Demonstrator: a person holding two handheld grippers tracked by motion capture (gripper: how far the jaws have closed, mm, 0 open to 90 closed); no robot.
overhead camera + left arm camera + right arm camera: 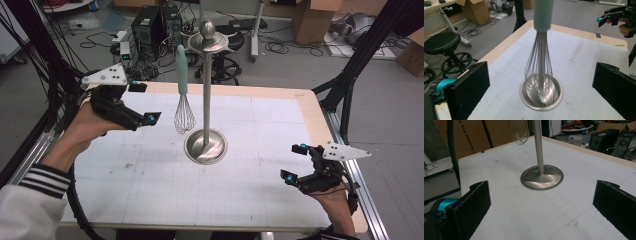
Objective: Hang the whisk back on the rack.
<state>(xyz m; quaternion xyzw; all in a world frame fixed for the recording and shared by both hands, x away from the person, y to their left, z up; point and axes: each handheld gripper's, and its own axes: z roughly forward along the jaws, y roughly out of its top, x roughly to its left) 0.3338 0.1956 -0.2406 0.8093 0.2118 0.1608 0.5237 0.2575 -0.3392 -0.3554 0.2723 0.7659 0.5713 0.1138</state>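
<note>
Whisk [183, 95]: hangs upright from the stand's top disc, mint handle above, wire head below, clear of the table; it is blurred in the left gripper view.
Stand [206, 90]: steel pole on a round base near the table's middle, knob on top.
Left gripper [145, 102]: jaws spread wide, nothing between them, just left of the whisk.
Right gripper [295, 163]: jaws spread, empty, low at the table's right edge, well apart from the stand.
Table [260, 130]: white gridded sheet on a wooden board.
Room: grey floor with cables, a black stool [442, 43], computer towers [150, 25], cardboard boxes [315, 17].
</note>
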